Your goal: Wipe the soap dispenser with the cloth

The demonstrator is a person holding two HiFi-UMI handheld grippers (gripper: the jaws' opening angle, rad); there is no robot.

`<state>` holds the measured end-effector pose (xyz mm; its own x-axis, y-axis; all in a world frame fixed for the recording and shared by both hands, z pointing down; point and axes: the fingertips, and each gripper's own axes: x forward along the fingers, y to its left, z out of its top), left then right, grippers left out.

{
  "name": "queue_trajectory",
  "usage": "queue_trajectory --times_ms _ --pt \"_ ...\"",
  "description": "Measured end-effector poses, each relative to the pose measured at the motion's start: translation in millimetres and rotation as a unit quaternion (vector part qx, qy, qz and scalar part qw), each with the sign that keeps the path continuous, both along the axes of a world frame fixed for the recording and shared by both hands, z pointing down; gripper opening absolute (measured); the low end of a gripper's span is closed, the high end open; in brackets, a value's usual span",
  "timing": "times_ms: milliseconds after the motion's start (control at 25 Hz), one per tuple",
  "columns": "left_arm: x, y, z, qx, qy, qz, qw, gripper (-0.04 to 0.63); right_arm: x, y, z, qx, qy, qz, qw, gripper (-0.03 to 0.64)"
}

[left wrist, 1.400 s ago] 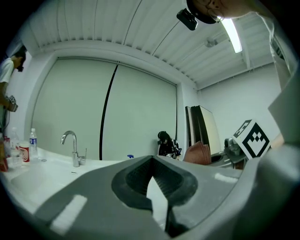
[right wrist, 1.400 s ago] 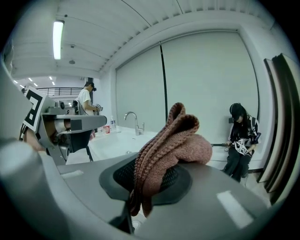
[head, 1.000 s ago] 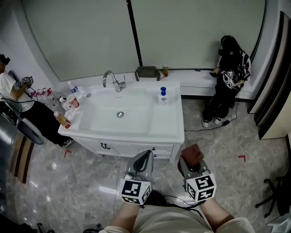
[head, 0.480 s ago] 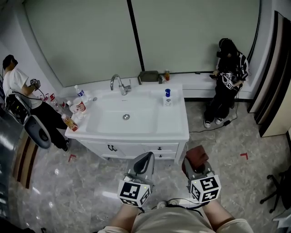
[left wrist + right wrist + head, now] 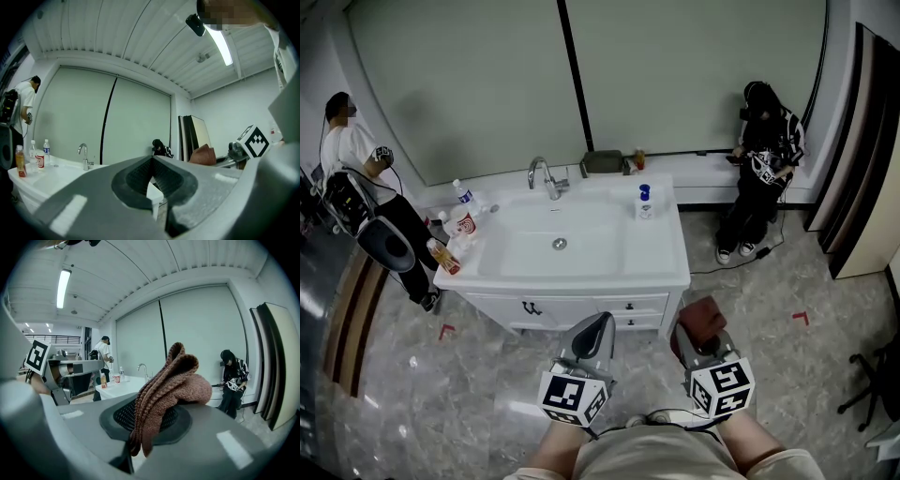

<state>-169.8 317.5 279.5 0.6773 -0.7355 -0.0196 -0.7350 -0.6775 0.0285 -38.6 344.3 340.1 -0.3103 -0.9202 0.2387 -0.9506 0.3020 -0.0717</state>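
Short of the sink (image 5: pixel 581 277), held level, right tool (image 5: pixel 697 332) pinches cloth (image 5: pixel 703 313), left tool (image 5: pixel 600 322) closed, empty

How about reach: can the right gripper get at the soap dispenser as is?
Probably not yet: the right gripper, shut on the cloth, is short of the sink counter; the soap dispenser stands near its back edge. Nothing blocks the way.

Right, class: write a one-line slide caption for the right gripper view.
Right gripper shut on a brown knitted cloth, fingers pointing toward the white washbasin across the room.
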Motion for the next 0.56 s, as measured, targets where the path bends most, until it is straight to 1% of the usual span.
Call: queue_trajectory --times_ms 280,560 --pt "3.3 0.6 3.4 0.0 -0.002 0.005 1.0 0.0 1.7 -0.8 0.2 0.001 0.007 0.004 1.0 0.077" --pt "3.4 -2.2 6.3 -0.008 0.0 0.006 0.9999 0.0 4.5 -3.0 0.5 -0.002 0.01 0.007 1.0 0.077"
